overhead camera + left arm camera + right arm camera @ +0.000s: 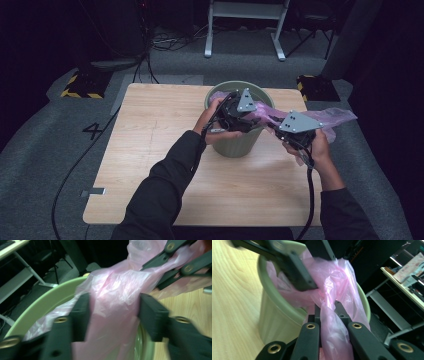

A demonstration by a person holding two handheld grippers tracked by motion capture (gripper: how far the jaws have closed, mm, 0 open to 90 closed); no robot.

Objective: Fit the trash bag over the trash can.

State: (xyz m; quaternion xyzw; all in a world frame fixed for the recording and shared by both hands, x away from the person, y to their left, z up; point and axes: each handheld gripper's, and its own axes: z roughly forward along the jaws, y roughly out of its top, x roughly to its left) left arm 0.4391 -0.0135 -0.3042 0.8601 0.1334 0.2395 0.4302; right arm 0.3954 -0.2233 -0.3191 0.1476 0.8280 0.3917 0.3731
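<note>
Over the green bin (235, 145) on the table (150, 150), your right hand-held gripper (329, 315) pinches the pink bag (332, 285). Your left hand-held gripper (113, 315) stands spread around it. Squeeze gently, then pull the bag over the rim.

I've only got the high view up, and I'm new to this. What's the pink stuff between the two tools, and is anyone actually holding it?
Observer: It's a thin pink plastic bag. The right gripper is shut on a bunched strand of it, seen in the right gripper view.
Operator: And the left one?
Observer: In the left gripper view, the left gripper has the bag between its pads, which stand either side of it rather than pinching it tight.
Operator: Is the bag in the green bin?
Observer: Partly. The film drapes over the rim of the green bin and down inside; the rest stretches out towards the right gripper.
</note>
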